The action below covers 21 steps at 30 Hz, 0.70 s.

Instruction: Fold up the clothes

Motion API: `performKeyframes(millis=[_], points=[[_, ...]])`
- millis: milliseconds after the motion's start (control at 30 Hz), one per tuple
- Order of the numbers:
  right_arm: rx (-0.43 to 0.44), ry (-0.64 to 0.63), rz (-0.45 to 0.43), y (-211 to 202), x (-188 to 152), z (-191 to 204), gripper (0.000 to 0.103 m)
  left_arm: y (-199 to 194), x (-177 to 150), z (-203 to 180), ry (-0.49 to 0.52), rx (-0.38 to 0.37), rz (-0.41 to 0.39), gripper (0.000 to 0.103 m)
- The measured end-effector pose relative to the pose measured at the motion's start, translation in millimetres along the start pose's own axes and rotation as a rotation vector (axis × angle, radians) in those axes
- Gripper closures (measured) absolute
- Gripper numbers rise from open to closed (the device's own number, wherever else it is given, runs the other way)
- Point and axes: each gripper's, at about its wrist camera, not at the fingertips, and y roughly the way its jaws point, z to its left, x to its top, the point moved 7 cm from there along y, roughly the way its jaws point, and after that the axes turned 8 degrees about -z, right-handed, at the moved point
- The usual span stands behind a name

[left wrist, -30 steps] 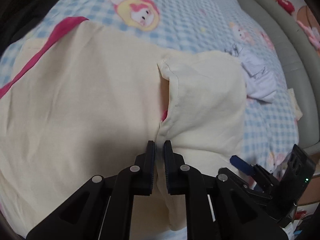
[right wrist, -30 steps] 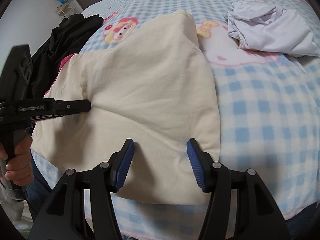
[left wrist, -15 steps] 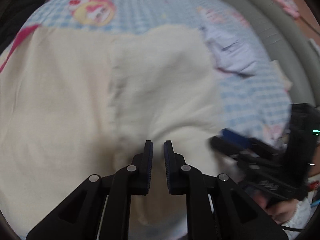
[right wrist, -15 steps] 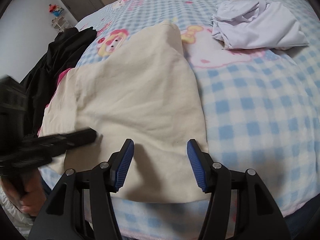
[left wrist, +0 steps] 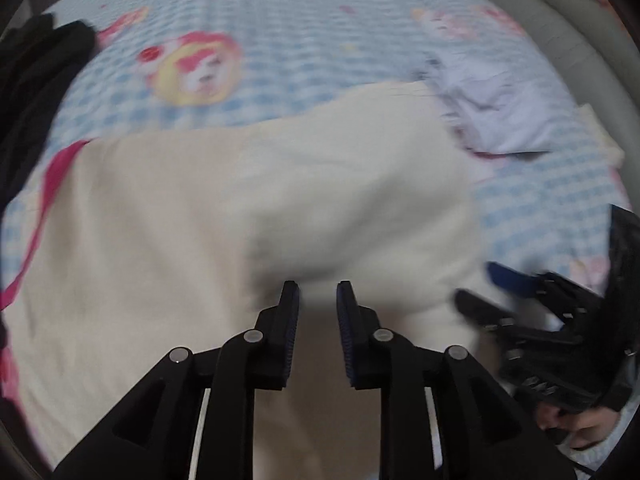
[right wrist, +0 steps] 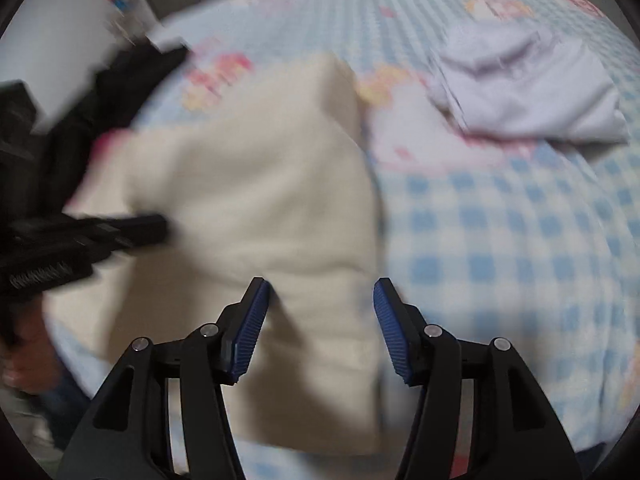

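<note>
A cream garment [left wrist: 240,208] with pink trim lies partly folded on the blue checked bedspread [left wrist: 300,40]; it also shows in the right wrist view [right wrist: 260,200]. My left gripper [left wrist: 318,292] hovers over the garment's near edge, jaws slightly apart and holding nothing. My right gripper [right wrist: 320,292] is wide open above the garment's near right corner and shows at the right of the left wrist view [left wrist: 520,292]. The left gripper appears at the left of the right wrist view [right wrist: 120,228]. Both views are blurred.
A folded white garment [right wrist: 528,92] lies on the bed to the right, also in the left wrist view [left wrist: 508,116]. Dark clothes [left wrist: 36,72] are piled at the left edge. A grey bed rim [left wrist: 560,28] curves along the far right.
My left gripper has opened and let go of the cream fabric, which now lies folded over. Both grippers have pulled back toward the near edge.
</note>
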Motion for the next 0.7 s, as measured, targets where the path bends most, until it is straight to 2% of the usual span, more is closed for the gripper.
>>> performKeyframes(millis=[100,133,167,200,267,300,333,400,433,467,500,533,567,600,633,700], points=[[-0.012,0.021,-0.037,-13,5,-7,0.048,-15,5,27,-0.083,-0.005,-0.02,0.079],[-0.039,0.008,-0.05,-18,9,-10,0.048,-20,9,28,-0.087,-0.024,-0.037,0.079],[-0.021,0.011,-0.07,-22,16,-9,0.047,-25,13,25,-0.099,-0.072,-0.058,0.079],[-0.002,0.014,-0.089,-26,23,-7,0.046,-29,17,20,-0.122,-0.128,-0.079,0.078],[0.157,0.06,-0.109,-30,38,7,0.046,-28,22,5,-0.13,-0.21,-0.09,0.073],[0.169,0.052,-0.111,-27,42,13,0.045,-26,23,-3,-0.13,-0.248,-0.093,0.071],[0.179,0.043,-0.112,-24,45,19,0.044,-17,21,-9,-0.107,-0.229,-0.071,0.069],[0.112,-0.029,-0.058,-2,42,27,0.046,-9,17,-3,-0.067,-0.13,-0.054,0.069],[0.08,-0.039,-0.03,4,38,22,0.053,-7,15,1,-0.051,-0.081,-0.052,0.079],[0.047,-0.048,-0.002,10,34,17,0.059,-6,13,5,-0.034,-0.032,-0.049,0.079],[0.062,-0.02,-0.028,4,37,12,0.065,-11,17,12,-0.02,0.009,-0.077,0.079],[0.084,-0.002,-0.071,-7,45,9,0.062,-21,23,20,-0.006,0.046,-0.121,0.078],[0.105,0.015,-0.115,-18,54,5,0.058,-28,31,27,-0.026,0.038,-0.148,0.075],[0.127,0.032,-0.159,-29,62,2,0.046,-30,40,34,-0.079,0.005,-0.156,0.072],[0.133,0.014,-0.165,-32,72,3,0.042,-30,49,43,-0.139,-0.027,-0.16,0.07],[0.108,-0.025,-0.162,-27,91,4,0.042,-20,62,57,-0.227,-0.049,-0.154,0.07]])
